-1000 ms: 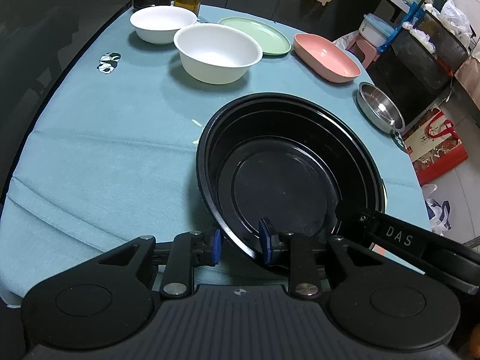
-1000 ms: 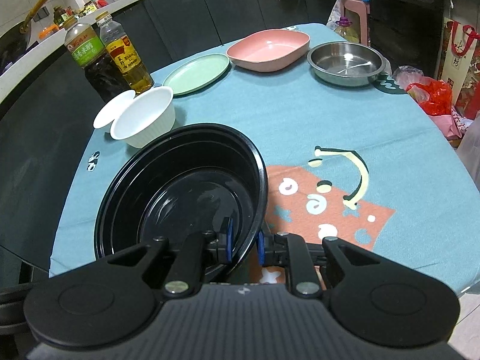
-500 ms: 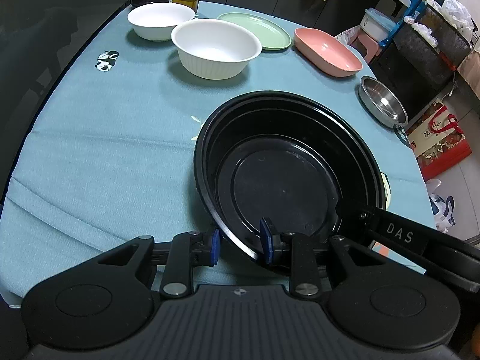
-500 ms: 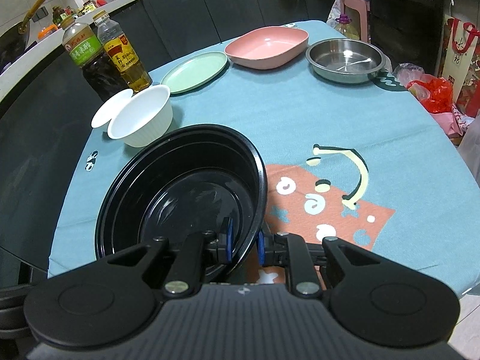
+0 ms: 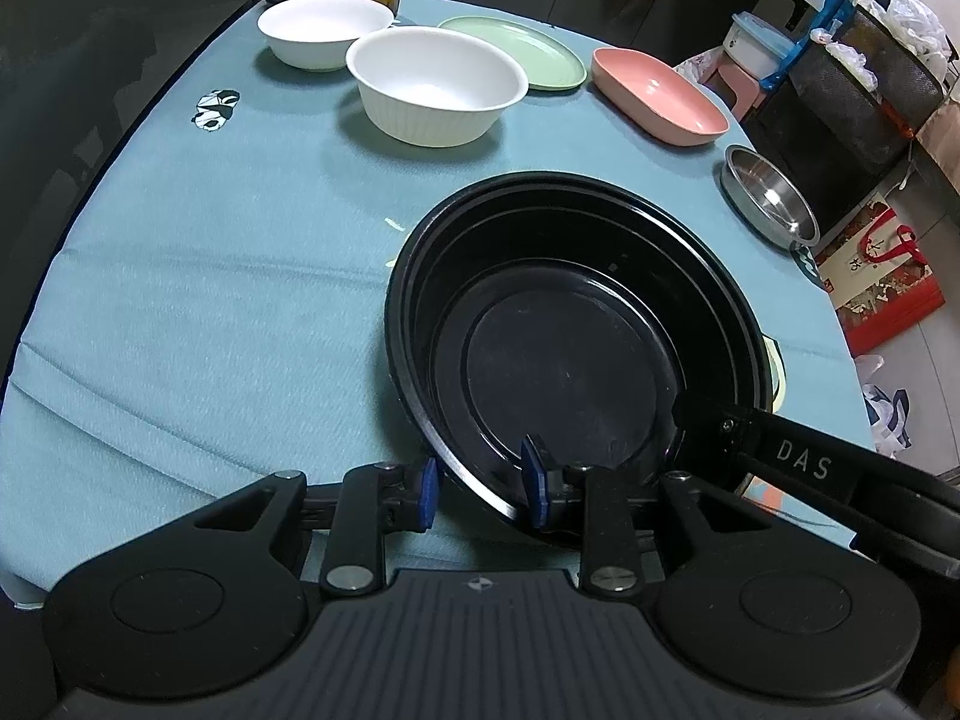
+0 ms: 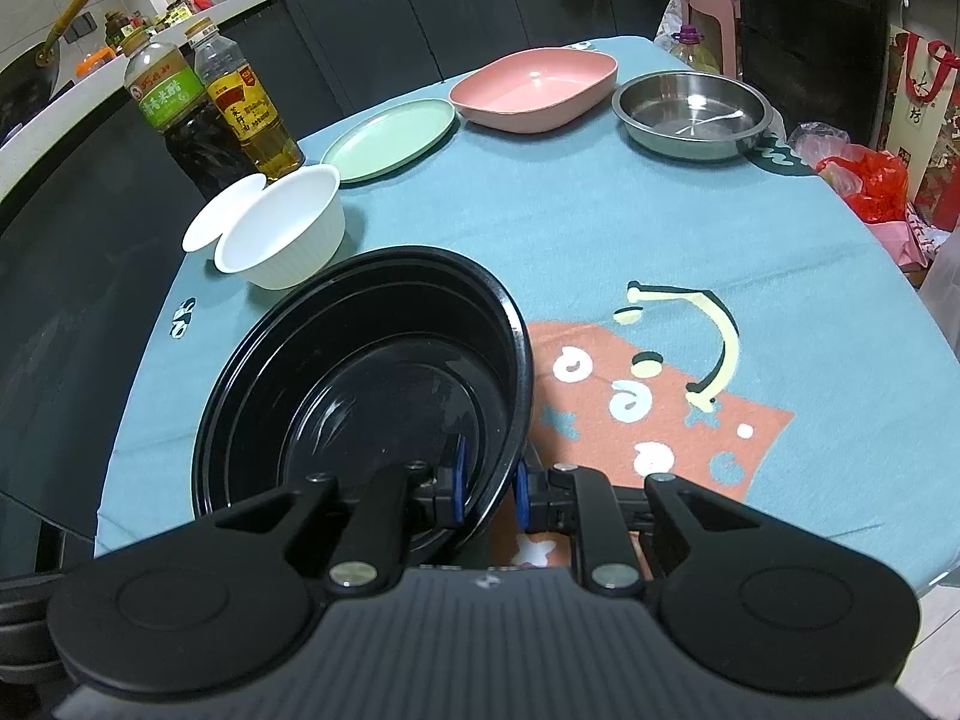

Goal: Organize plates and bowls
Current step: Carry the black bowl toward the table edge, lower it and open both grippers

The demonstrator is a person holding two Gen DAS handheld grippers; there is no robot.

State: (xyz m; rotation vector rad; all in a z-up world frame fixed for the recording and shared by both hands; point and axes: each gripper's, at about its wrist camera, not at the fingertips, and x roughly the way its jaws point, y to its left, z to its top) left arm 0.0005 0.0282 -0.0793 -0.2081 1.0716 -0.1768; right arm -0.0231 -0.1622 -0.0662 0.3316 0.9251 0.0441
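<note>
A large black bowl (image 5: pixel 564 348) sits low over the teal tablecloth near the front edge; it also shows in the right wrist view (image 6: pixel 372 384). My left gripper (image 5: pixel 480 489) straddles its near rim, jaws apart with a gap to the rim on the left side. My right gripper (image 6: pixel 489 489) is shut on the bowl's right rim. Further back are two white bowls (image 5: pixel 435 87) (image 5: pixel 324 30), a green plate (image 5: pixel 522 51), a pink dish (image 5: pixel 657 96) and a steel pan (image 5: pixel 771 195).
Two sauce bottles (image 6: pixel 210 102) stand at the table's back left edge. The tablecloth (image 6: pixel 660 252) has a printed orange patch at the front right. Bags and a stool stand on the floor beyond the right edge (image 6: pixel 870 180).
The black bowl and both grippers have shifted slightly toward the back of the table. The left jaws have widened a little around the rim.
</note>
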